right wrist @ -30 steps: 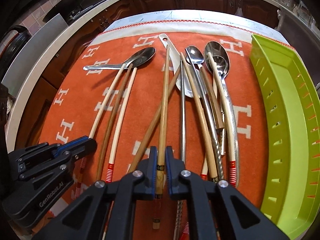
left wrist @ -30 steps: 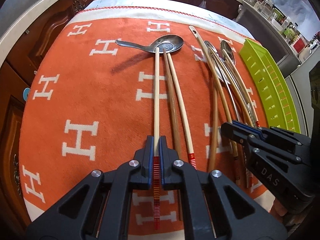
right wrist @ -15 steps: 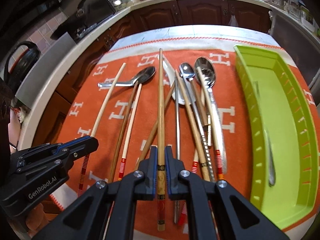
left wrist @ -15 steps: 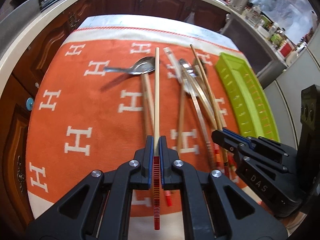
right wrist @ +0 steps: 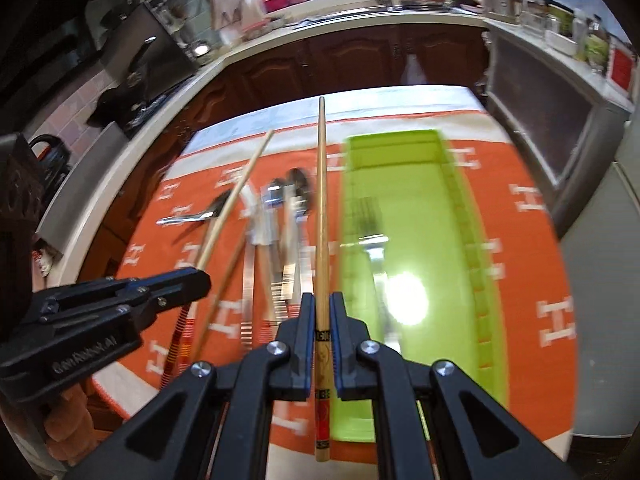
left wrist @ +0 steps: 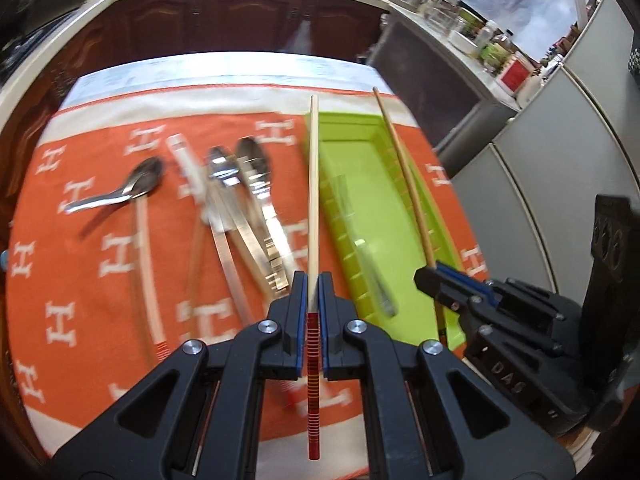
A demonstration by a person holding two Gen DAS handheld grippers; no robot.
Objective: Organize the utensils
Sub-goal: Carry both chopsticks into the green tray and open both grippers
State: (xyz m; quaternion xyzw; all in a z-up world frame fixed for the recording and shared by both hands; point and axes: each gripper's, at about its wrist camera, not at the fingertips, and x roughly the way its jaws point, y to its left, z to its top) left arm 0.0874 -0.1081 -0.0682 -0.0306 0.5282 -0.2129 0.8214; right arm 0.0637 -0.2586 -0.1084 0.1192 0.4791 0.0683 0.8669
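Note:
My left gripper (left wrist: 313,286) is shut on a pale chopstick with a red striped end (left wrist: 313,184), held in the air over the left wall of the green tray (left wrist: 400,216). My right gripper (right wrist: 321,306) is shut on a darker wooden chopstick (right wrist: 322,208), held just left of the green tray (right wrist: 424,220). The right gripper also shows in the left wrist view (left wrist: 436,280), over the tray. The left gripper shows in the right wrist view (right wrist: 192,280). A metal utensil (left wrist: 372,276) lies in the tray.
Several spoons and chopsticks (left wrist: 240,200) lie on the orange cloth (left wrist: 80,260) left of the tray, with one spoon (left wrist: 120,192) apart at the left. Kitchen counters and dark cabinets (right wrist: 360,60) ring the table.
Both grippers have lifted their chopsticks off the cloth and swung right toward the green tray. The rest of the utensils stay on the cloth.

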